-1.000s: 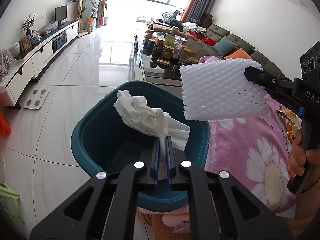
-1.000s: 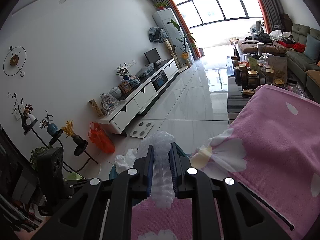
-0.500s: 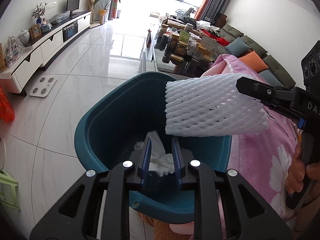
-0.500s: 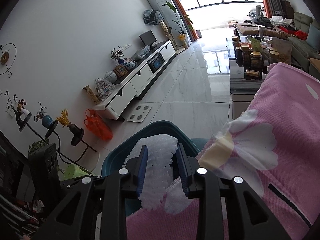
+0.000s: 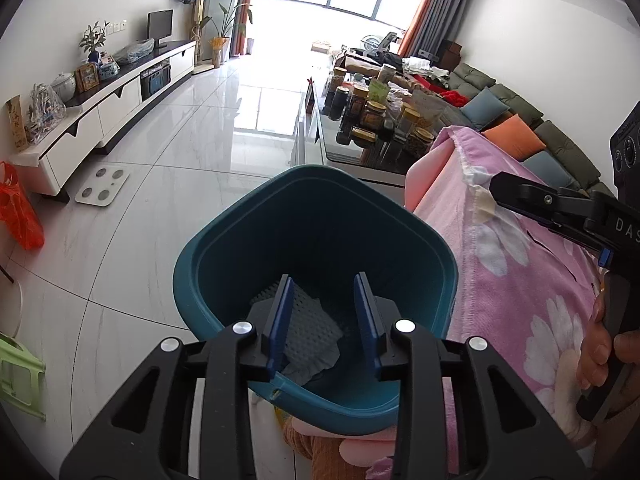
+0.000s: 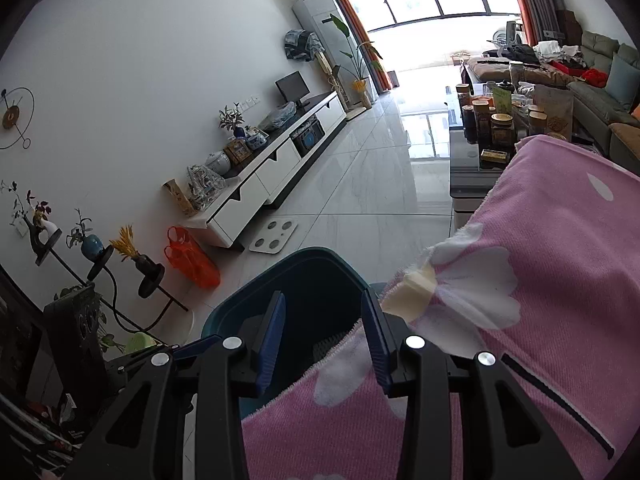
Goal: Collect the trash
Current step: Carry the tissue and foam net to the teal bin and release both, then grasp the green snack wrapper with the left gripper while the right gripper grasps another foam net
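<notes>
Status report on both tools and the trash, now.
Left tool open, empty, over teal bin. Right tool open, empty. Foam net and tissue in bin. Nothing in the way.

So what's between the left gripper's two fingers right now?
Nothing gripped: left gripper is open; through the gap, the left wrist view shows foam net and tissue in the teal bin.

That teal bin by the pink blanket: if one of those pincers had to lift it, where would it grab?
Probably the teal bin's top rim, coming straight down from above. No handle shows, the mouth faces up and open, and the rim looks like a thin lip that one finger could straddle inside, the other outside. The left side is free; the pink blanket crowds the right.
</notes>
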`<state>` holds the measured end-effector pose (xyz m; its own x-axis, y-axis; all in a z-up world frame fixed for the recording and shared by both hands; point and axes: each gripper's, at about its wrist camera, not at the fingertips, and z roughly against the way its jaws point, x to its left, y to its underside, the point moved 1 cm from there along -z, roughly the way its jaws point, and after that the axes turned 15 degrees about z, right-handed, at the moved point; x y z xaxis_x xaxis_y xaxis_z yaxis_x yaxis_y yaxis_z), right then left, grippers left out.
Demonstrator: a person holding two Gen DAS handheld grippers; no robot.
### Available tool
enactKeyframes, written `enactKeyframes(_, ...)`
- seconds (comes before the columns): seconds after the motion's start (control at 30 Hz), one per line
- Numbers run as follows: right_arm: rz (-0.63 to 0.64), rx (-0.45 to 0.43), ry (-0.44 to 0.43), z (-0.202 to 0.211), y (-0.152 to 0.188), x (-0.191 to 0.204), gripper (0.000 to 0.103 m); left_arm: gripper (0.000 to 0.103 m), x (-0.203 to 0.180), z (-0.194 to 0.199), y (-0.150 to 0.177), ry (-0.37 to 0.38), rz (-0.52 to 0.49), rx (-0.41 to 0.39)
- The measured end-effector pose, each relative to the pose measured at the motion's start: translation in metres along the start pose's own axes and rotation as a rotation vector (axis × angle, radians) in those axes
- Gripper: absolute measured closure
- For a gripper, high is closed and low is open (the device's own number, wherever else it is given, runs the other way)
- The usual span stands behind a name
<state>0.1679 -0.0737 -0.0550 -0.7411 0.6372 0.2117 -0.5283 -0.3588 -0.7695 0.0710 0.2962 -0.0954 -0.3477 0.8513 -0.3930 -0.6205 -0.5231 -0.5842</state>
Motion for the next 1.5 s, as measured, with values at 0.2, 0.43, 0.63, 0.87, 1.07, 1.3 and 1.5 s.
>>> enactKeyframes(0.2, 0.066, -0.058, 0.026, 0.050, 0.013, 0.006, 0.065, 0.055, -0.029, 0.038, 0.013, 0.100, -0.082, -0.070)
enactKeyframes(0.43, 0.061, -0.128, 0.132, 0.132, 0.044, -0.012, 0.064, 0.052, -0.102, 0.060, 0.042, 0.284, -0.215, -0.052)
enactKeyframes(0.63, -0.030, -0.161, 0.297, 0.204, 0.088, -0.047, 0.063, 0.052, -0.176, 0.059, 0.089, 0.421, -0.355, 0.026)
enactKeyframes(0.87, -0.126, -0.180, 0.498, 0.274, 0.141, -0.079, 0.061, 0.052, -0.253, 0.056, 0.141, 0.553, -0.492, 0.116)
enactKeyframes(1.07, -0.191, -0.215, 0.644, 0.321, 0.175, -0.095, 0.054, 0.052, -0.301, 0.048, 0.173, 0.588, -0.583, 0.166)
enactKeyframes(1.3, -0.285, -0.182, 0.651, 0.336, 0.218, -0.113, 0.054, 0.052, -0.328, 0.044, 0.191, 0.617, -0.638, 0.202)
enactKeyframes(1.5, -0.318, -0.178, 0.598, 0.329, 0.234, -0.112, 0.058, 0.052, -0.345, 0.042, 0.206, 0.624, -0.681, 0.227)
